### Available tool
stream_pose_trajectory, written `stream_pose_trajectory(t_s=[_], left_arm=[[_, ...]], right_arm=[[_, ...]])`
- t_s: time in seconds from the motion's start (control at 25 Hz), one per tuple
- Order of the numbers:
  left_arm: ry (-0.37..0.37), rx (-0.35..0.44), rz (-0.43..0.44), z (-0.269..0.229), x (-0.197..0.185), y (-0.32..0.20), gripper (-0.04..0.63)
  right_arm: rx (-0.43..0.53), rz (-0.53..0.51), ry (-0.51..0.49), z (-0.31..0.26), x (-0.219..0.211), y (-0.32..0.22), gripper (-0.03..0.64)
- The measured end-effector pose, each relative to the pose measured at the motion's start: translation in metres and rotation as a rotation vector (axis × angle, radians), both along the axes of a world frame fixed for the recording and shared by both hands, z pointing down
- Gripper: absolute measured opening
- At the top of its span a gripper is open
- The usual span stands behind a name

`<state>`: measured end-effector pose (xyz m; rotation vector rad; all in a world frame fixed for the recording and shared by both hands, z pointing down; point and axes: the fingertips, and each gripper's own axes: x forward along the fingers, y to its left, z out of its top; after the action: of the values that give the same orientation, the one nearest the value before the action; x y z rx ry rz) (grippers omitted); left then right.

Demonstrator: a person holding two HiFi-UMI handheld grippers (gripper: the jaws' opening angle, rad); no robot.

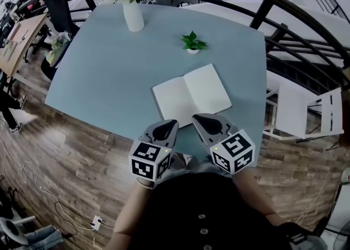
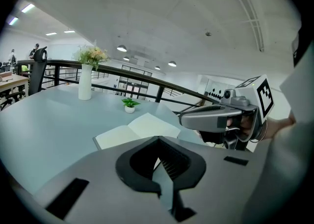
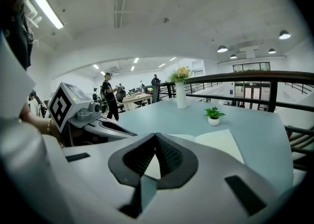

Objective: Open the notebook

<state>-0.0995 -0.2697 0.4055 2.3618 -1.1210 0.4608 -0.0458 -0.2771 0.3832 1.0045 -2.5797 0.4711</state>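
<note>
The notebook point(image 1: 191, 94) lies open and flat on the blue-grey table point(image 1: 109, 74), blank white pages up, near the front edge. It also shows in the left gripper view as the notebook point(image 2: 137, 129) and in the right gripper view as the notebook point(image 3: 218, 142), just beyond the jaws. My left gripper point(image 1: 172, 123) and right gripper point(image 1: 196, 117) hover side by side at the table's near edge, tips pointing at the notebook's near side, neither touching it. On both, the jaws meet at the tips with nothing between them. The right gripper point(image 2: 182, 115) sits to the right of the left gripper point(image 2: 158, 138).
A white vase of flowers point(image 1: 133, 16) stands at the table's far side, and a small potted plant point(image 1: 192, 42) sits just beyond the notebook. A white chair point(image 1: 306, 112) is at the right. A black railing point(image 1: 262, 11) curves behind the table.
</note>
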Motion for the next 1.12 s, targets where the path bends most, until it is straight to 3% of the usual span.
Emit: stream_pose_trajectory(t_s=[1.12], left_arm=[[0.023,-0.017,-0.013,0.0064,0.0019,0.0015,0.017]], right_arm=[[-0.013,-0.043,0.006,0.0088,-0.0052,0.0017,0.003]])
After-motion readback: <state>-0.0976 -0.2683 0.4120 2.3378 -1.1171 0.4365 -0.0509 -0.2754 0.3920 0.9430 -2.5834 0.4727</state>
